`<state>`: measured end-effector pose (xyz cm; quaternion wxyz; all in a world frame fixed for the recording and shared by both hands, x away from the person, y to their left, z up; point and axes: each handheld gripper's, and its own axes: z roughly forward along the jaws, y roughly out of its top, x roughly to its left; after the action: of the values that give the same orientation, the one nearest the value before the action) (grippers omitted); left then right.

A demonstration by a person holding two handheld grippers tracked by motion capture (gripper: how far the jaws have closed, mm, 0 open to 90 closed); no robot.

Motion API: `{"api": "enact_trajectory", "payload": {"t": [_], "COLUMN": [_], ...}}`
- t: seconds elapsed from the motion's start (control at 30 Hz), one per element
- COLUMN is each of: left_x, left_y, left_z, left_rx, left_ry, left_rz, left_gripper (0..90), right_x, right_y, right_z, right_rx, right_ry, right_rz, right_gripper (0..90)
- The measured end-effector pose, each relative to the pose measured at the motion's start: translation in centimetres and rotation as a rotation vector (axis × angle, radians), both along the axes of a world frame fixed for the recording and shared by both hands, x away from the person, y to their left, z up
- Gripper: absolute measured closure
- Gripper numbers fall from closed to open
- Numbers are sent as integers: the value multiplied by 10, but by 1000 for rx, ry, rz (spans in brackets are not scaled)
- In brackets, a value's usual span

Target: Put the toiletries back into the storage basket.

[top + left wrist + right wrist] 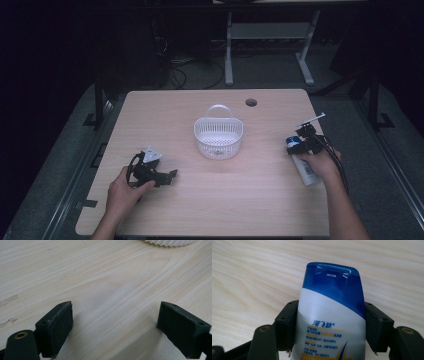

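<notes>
R gripper [329,322] fingers pinch white plastic bottle w/ blue cap [332,315], lying near right edge of light wood tabletop [165,115]. L gripper [115,327] fingers spread wide, nothing between. White plastic basket [218,136] in middle.

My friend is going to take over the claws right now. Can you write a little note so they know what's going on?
Right claw: shut on the white bottle with the blue cap, a pad against each side, near the table's right edge.
Left claw: open, nothing between its pads, resting low over the bare table at the front left.
White basket: in the middle of the table, handle up, looks empty.
Done: the bottle is gripped.
Left: probably lift the bottle and put it in the basket. The left claw has nothing to do yet.
</notes>
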<state>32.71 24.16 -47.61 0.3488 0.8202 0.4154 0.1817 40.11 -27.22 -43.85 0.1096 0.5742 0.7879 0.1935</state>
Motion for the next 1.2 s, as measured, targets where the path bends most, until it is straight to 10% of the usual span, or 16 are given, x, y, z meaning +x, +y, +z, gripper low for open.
{"api": "enact_trajectory", "payload": {"t": [0.53, 1.2], "left_x": [0, 0], "left_y": [0, 0], "left_z": [0, 0], "left_rx": [2, 1], "left_ry": [-2, -4], "left_rz": [0, -1], "left_gripper": [127, 126], "right_x": [-22, -69], "right_y": [-7, -27], "right_z": [33, 51], "right_rx": [79, 221], "right_ry": [-152, -475], "right_rz": [-9, -28], "right_gripper": [361, 365]}}
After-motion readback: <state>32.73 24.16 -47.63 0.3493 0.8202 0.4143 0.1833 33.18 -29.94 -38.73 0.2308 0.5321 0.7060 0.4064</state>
